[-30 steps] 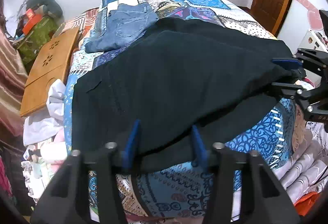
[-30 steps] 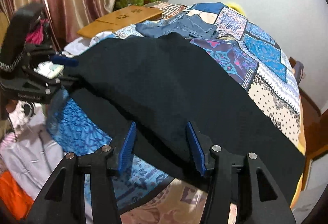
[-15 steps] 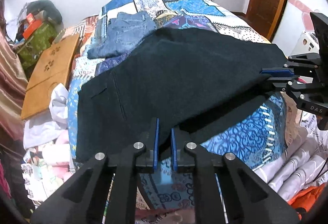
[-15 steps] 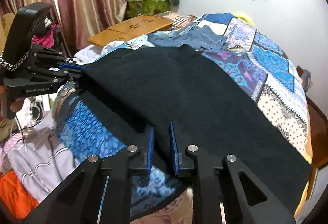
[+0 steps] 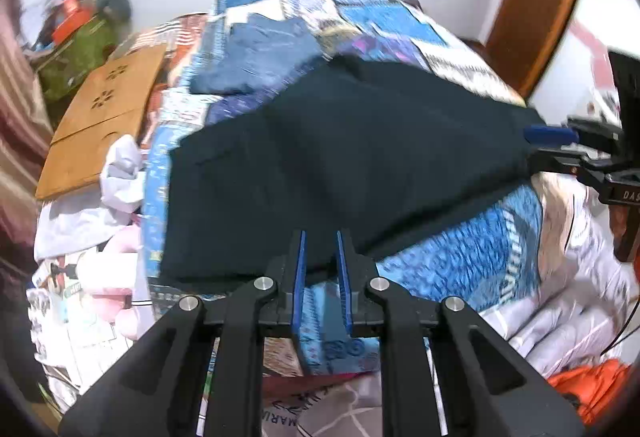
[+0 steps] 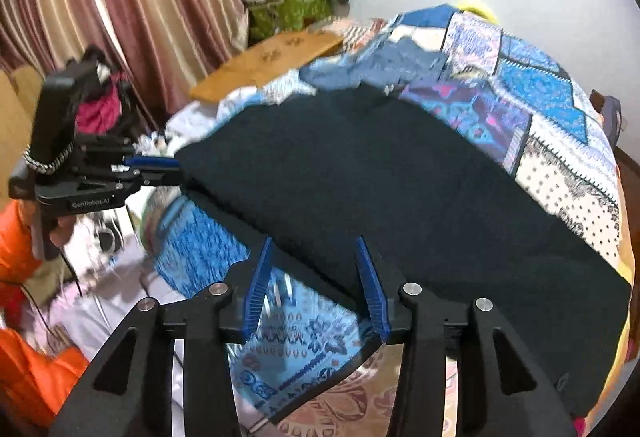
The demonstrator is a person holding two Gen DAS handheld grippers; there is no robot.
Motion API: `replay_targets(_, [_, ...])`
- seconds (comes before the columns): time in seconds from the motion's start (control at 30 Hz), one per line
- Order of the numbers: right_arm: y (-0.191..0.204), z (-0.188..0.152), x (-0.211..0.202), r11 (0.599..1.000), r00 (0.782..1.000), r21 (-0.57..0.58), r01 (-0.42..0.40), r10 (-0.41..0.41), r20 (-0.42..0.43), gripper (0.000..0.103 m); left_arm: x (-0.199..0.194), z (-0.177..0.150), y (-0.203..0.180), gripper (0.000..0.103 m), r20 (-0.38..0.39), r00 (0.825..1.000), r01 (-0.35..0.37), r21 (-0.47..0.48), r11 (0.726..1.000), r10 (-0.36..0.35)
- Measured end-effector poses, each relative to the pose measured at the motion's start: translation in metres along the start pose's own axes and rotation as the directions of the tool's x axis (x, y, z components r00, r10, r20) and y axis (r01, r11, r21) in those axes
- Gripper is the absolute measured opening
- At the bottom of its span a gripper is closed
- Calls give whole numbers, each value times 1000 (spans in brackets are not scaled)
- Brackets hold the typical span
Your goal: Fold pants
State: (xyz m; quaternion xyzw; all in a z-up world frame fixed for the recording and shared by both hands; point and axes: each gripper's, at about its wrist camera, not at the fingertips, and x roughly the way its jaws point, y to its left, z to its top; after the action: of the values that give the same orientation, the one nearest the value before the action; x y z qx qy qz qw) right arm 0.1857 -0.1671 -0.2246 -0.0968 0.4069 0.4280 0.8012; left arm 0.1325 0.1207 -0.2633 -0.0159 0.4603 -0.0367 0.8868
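Where a second ago both your grippers stood wide over the near edge of the black pants (image 5: pixel 360 157), they then pinched nearly closed and are now parting again: your left gripper (image 5: pixel 320 257) has only a narrow gap, its jaws opening, with the folded hem edge of the pants at its fingertips and no clear squeeze on the cloth; your right gripper (image 6: pixel 316 269) is wider, jaws opening, the dark edge lying between the blue pads without being pressed. Both views have lifted a little and blurred since then. The pants lie spread on the patchwork quilt (image 6: pixel 540 85) of the bed, near its foot edge, their long axis running across the bed from your left hand's side to your right (waist end with the pocket seam toward the left). Beyond them, folded blue jeans (image 5: pixel 264 53) rest further up the quilt, and a wooden lap tray (image 5: pixel 100 117) sits beside the bed.
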Motion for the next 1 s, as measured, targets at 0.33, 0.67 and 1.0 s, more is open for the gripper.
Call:
replay_targets(0.33, [-29, 2, 32, 991, 998, 122, 63, -58, -37, 41, 66, -8, 46, 17, -150, 981, -140, -124, 982, 121])
replay_targets(0.67, [-41, -30, 27, 985, 991, 125, 123, -115, -70, 41, 68, -27, 54, 34, -126, 975, -198, -102, 975, 185])
replay_targets(1.0, [-59, -39, -4, 968, 983, 175, 182, -171, -71, 44, 51, 4, 46, 33, -128, 977, -187, -104, 977, 173])
